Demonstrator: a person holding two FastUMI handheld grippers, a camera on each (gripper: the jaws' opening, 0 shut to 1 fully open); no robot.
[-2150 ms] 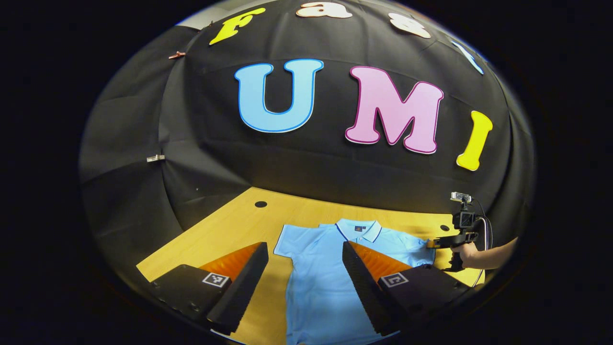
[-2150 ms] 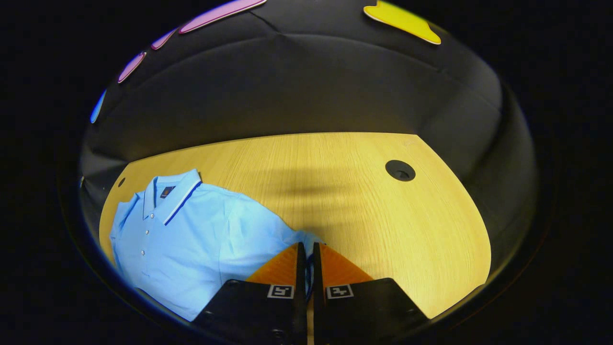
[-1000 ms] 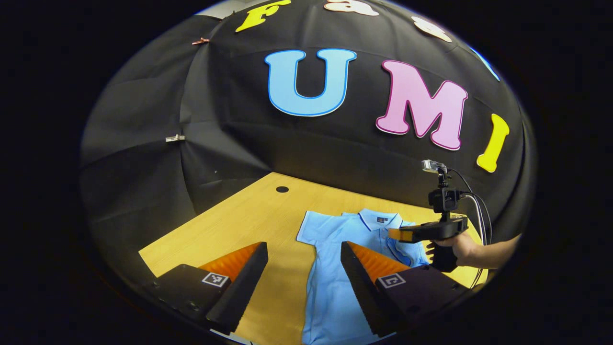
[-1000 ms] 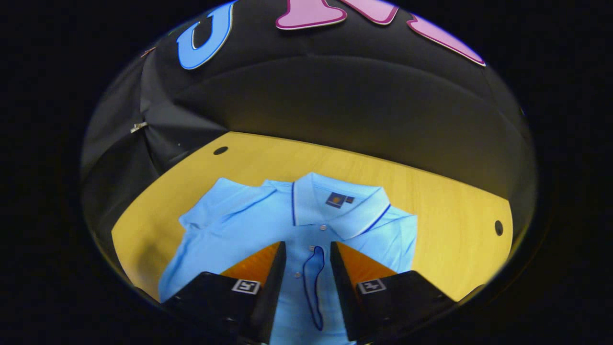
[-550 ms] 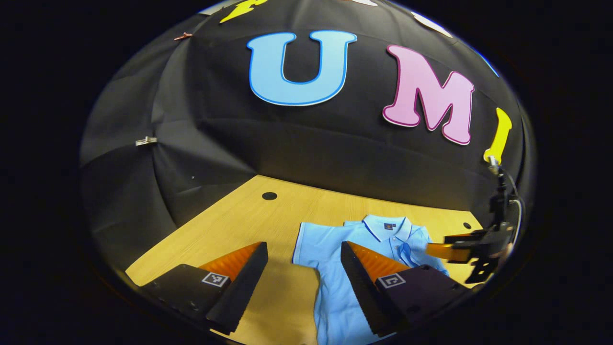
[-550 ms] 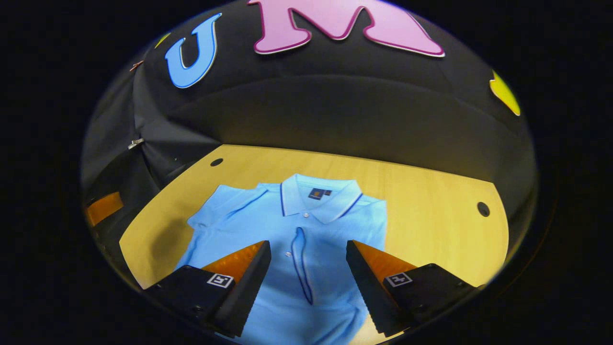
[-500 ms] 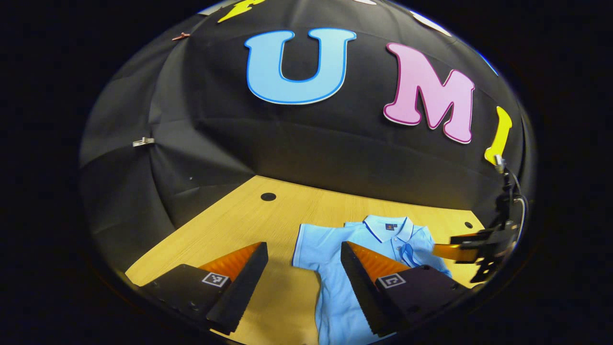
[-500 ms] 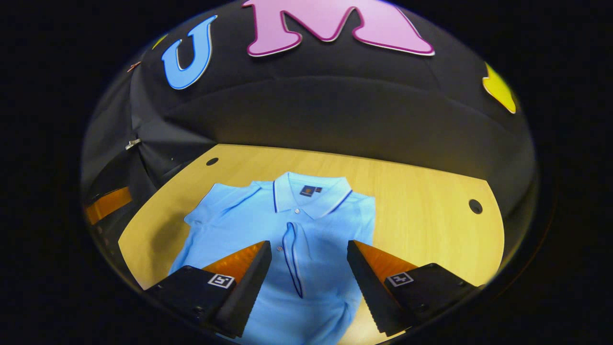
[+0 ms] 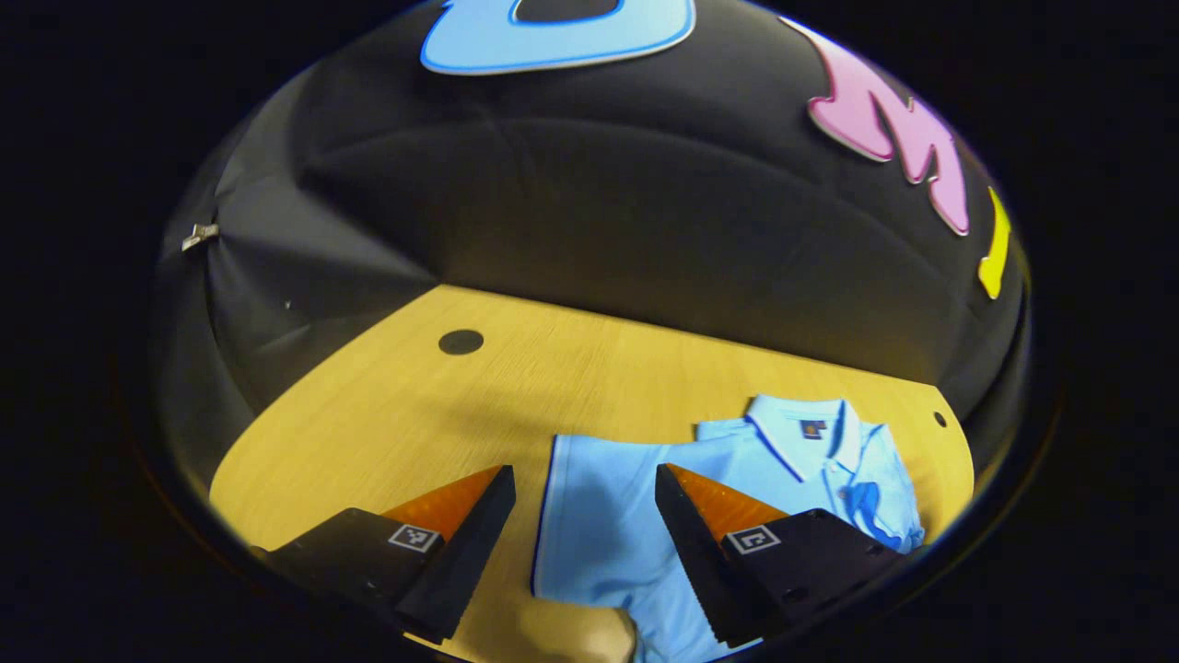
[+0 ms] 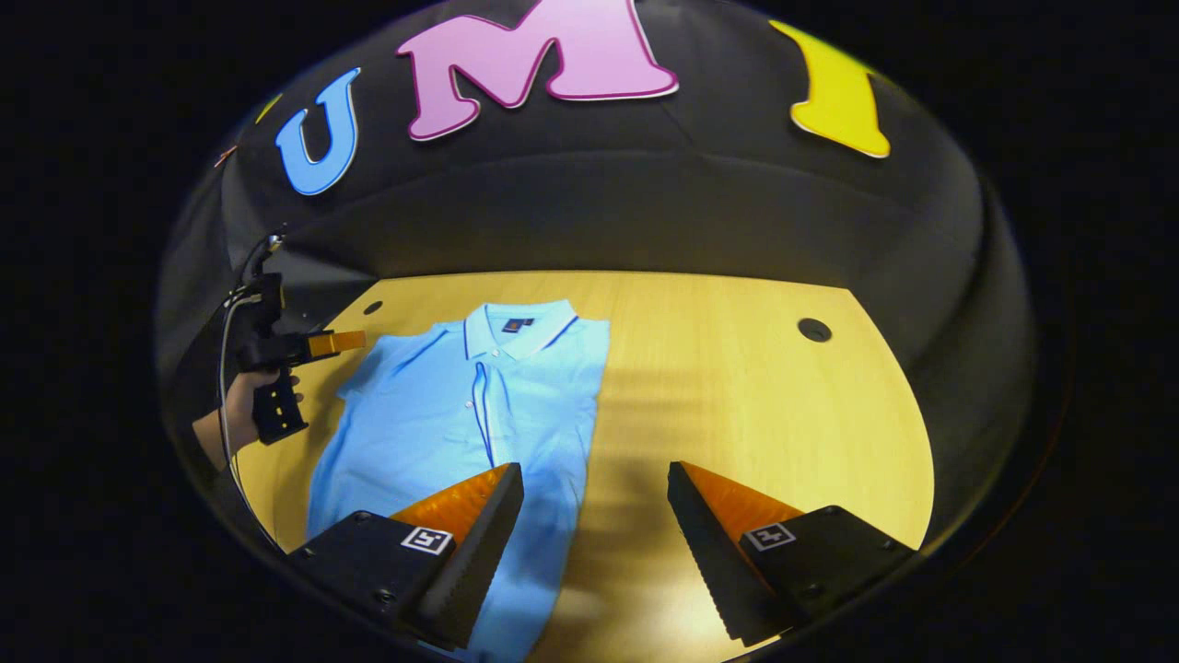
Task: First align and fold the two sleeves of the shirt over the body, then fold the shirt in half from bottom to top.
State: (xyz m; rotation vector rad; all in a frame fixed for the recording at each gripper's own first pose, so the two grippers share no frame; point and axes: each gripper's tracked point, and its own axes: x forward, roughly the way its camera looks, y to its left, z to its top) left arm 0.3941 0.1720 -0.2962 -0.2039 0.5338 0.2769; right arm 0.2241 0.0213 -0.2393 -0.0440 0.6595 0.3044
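Two views to go through, so starting with the left gripper view: the left gripper (image 9: 585, 516) has its fingers spread wide apart with nothing between them touching, hovering over the near-left part of a light blue short-sleeved polo shirt with dark blue trim (image 9: 645, 497). The shirt lies flat on the yellow wooden desk (image 9: 396, 405), and its left sleeve (image 9: 589, 516) is spread out flat right in the gap between the fingers, dark-edged cuff running down the left side. The collar (image 9: 797, 428) sits further off to the right, and past it the other sleeve looks bunched over the chest. There's a small round black hole in the desk (image 9: 461, 342) well apart from the shirt. Over in the right gripper view, the right gripper (image 10: 594, 529) is also wide open and holding nothing; its left finger overlaps the lower body of the shirt (image 10: 461, 414), the right one is over bare desk (image 10: 737, 387). The right sleeve is folded in over the body, so that side makes a straight edge. At the far left a hand (image 10: 241, 405) holds the left gripper (image 10: 336, 343) just beside the left sleeve.
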